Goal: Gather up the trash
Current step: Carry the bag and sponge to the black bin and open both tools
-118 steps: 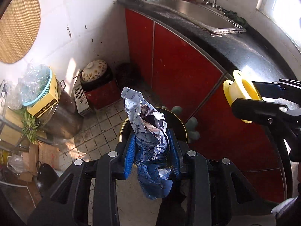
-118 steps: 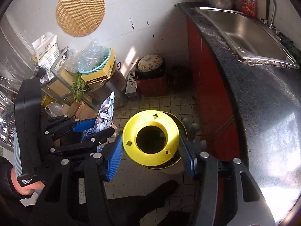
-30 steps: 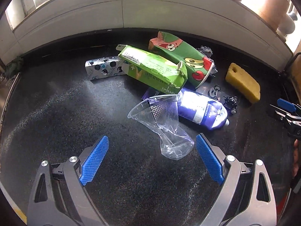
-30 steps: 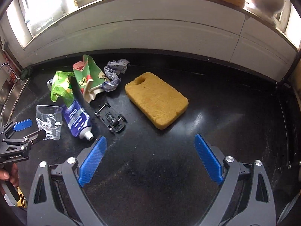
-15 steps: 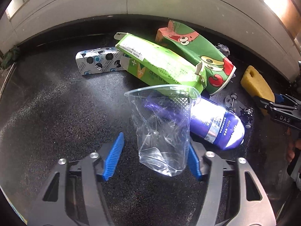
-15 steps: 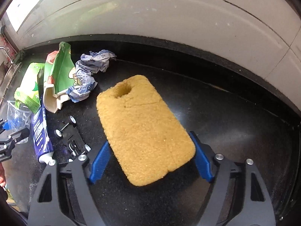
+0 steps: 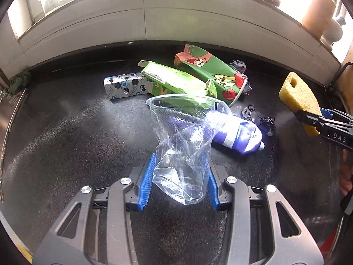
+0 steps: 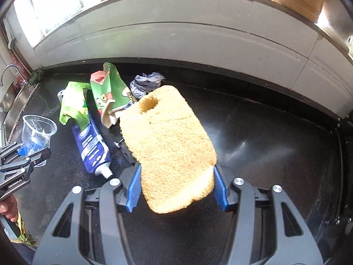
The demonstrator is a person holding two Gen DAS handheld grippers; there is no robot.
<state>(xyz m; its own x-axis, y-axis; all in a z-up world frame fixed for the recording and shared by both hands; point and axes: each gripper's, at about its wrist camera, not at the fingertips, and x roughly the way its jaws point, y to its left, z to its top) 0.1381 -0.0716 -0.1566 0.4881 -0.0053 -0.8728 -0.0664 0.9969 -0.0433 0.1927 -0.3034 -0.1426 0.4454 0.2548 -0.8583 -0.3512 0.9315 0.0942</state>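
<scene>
Dark counter (image 7: 66,143) — both tools clamped: left tool (image 7: 179,182) on cup (image 7: 185,141), right tool (image 8: 176,187) on sponge (image 8: 169,143)

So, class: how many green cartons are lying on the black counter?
2. One light green carton lies left, overlapping the spotted box; the cartoon-printed carton lies right, beside it. Others may be hidden underneath.

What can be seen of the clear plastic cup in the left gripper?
The clear plastic cup is thin, transparent and badly crumpled, its walls creased and its base squashed. Its round rim is mostly intact and points up and away from the camera. The left gripper has its jaws shut on the lower half, blue pads pressing both sides. The right wrist view suggests it is lifted off the dark countertop; nothing else visibly touches it.
</scene>
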